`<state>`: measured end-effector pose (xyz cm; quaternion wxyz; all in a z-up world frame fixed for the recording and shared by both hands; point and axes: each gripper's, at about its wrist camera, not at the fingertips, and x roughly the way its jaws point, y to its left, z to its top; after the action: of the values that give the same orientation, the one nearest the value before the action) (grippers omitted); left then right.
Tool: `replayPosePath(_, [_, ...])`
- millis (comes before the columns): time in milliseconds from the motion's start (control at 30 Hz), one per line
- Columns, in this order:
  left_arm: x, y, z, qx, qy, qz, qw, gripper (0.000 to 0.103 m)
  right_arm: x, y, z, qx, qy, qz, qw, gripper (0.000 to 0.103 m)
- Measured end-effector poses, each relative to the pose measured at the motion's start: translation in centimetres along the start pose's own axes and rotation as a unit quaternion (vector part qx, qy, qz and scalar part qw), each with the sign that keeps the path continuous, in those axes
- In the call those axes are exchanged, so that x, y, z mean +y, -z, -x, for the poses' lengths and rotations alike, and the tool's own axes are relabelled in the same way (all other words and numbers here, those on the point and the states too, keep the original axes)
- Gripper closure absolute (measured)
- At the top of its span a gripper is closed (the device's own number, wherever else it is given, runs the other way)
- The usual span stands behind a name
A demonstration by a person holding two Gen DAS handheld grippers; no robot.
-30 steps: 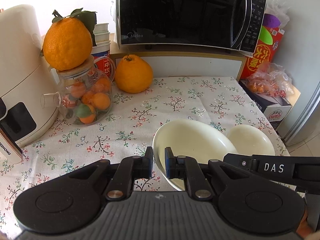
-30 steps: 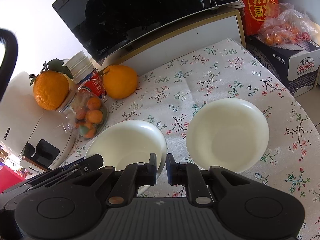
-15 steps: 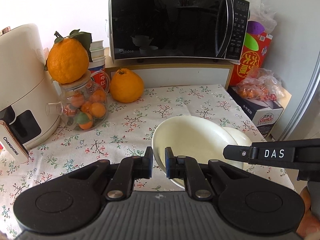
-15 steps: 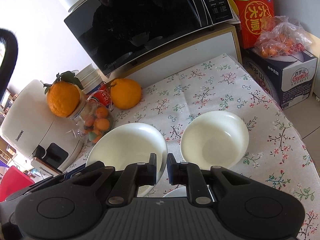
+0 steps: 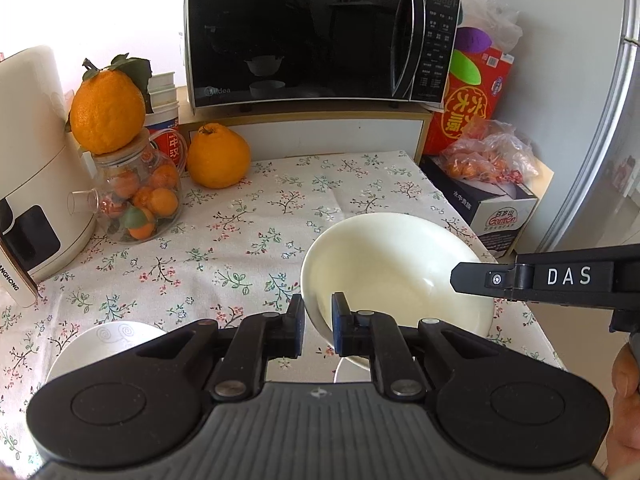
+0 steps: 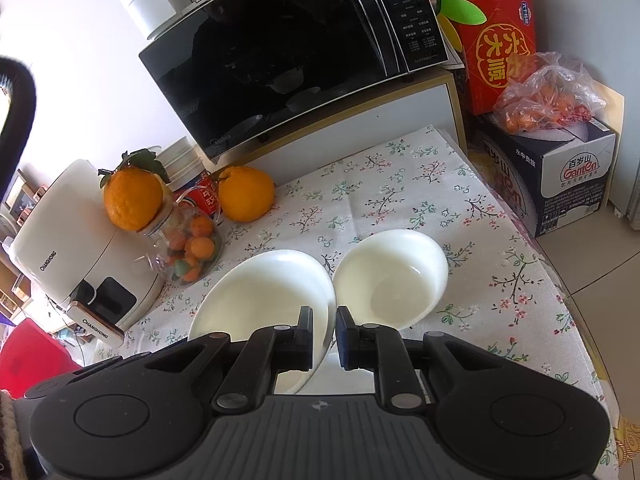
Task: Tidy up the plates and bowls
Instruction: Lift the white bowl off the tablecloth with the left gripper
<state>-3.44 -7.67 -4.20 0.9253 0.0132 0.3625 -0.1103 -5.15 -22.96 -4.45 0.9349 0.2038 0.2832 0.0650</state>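
Note:
A large white bowl (image 5: 400, 264) hangs tilted above the floral tablecloth (image 5: 248, 240), held from both sides. My left gripper (image 5: 318, 320) is shut on its left rim. In the right wrist view the same bowl (image 6: 260, 296) has its right rim pinched in my shut right gripper (image 6: 324, 332). One of the right gripper's fingers (image 5: 480, 280) crosses the bowl's right side in the left wrist view. A smaller white bowl (image 6: 396, 276) stands on the cloth just right of it. A white plate with swirl marks (image 5: 104, 344) lies at the near left. Another white dish edge (image 5: 348, 372) shows beneath my left gripper.
At the back stands a black microwave (image 5: 312, 32) on a shelf. A glass jar of small oranges (image 5: 140, 196) topped by a big orange, a second big orange (image 5: 218, 156) and a white air fryer (image 5: 32, 184) line the left. A carton (image 5: 492, 212) sits past the table's right edge.
Both grippers have pulled back and risen with the large bowl between them. The small bowl stays on the cloth. The swirl-marked plate has come into view at the near left.

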Motion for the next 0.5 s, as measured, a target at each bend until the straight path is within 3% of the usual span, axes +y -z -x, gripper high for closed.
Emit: replayPosePath(500, [-2.1, 2.4, -0.4, 0.052, 0.017, -0.014, 0.9984, 0.088, -1.6, 1.9, 0.3, 0.051, 0.035, 0.028, 0.998, 0.092])
